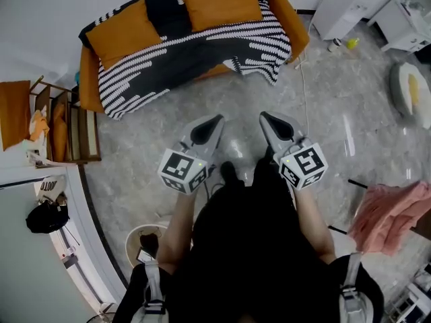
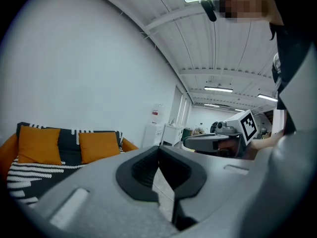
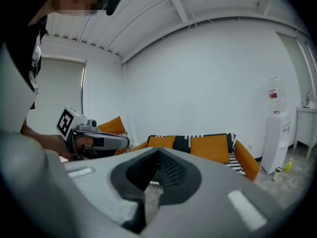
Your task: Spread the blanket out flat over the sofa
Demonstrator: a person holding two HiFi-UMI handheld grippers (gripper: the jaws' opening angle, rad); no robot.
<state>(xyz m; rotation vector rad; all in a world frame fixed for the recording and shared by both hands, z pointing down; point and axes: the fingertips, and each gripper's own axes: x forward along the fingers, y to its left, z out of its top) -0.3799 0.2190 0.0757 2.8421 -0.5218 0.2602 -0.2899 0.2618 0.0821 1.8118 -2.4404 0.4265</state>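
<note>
A black-and-white striped blanket (image 1: 182,56) lies over the seat and back of an orange sofa (image 1: 298,27), with one corner hanging off the front right. Two orange cushions (image 1: 124,32) (image 1: 219,2) rest on it. Both grippers hover over the floor well short of the sofa, side by side, pointing at it. My left gripper (image 1: 217,120) is shut with nothing in it, and so is my right gripper (image 1: 264,116). In the left gripper view the jaws (image 2: 158,148) meet at their tips, with the blanket (image 2: 29,172) at far left. The right gripper view shows shut jaws (image 3: 158,151) and the sofa (image 3: 245,162) behind.
A wooden rack (image 1: 67,123) with orange items stands left of the sofa. White cabinets (image 1: 350,5) are at the back right. A pink cloth (image 1: 390,214) hangs at the right. A round bin (image 1: 145,241) and a black bag (image 1: 46,215) sit at the lower left.
</note>
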